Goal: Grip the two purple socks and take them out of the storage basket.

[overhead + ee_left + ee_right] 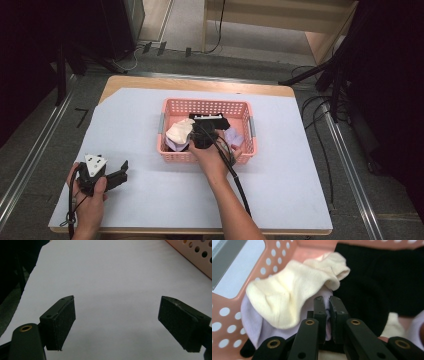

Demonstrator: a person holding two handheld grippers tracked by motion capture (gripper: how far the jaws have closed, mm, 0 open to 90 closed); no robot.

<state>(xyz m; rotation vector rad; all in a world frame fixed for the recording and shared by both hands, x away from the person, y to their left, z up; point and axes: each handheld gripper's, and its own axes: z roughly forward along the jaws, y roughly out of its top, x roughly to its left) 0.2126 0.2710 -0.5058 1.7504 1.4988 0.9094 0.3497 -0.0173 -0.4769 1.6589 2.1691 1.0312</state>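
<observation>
A pink perforated basket (205, 102) stands mid-table and holds socks. A cream sock (287, 295) lies on a pale lavender sock (252, 320), with a black sock (372, 272) to their right. My right gripper (327, 301) reaches down into the basket, and its jaws pinch a fold of the lavender sock just under the cream sock's edge. In the high view that right gripper (200, 135) sits between the cream sock (180, 131) and the black sock (215, 121). My left gripper (124, 170) rests at the table's near left; its jaws (117, 325) stand wide apart with nothing between them.
A white sheet (150, 200) covers the table. The basket's wall (197, 255) lies far to the right of the left gripper. Another lavender piece (232, 136) sits at the basket's right side. Cables (320, 130) and dark stands surround the table.
</observation>
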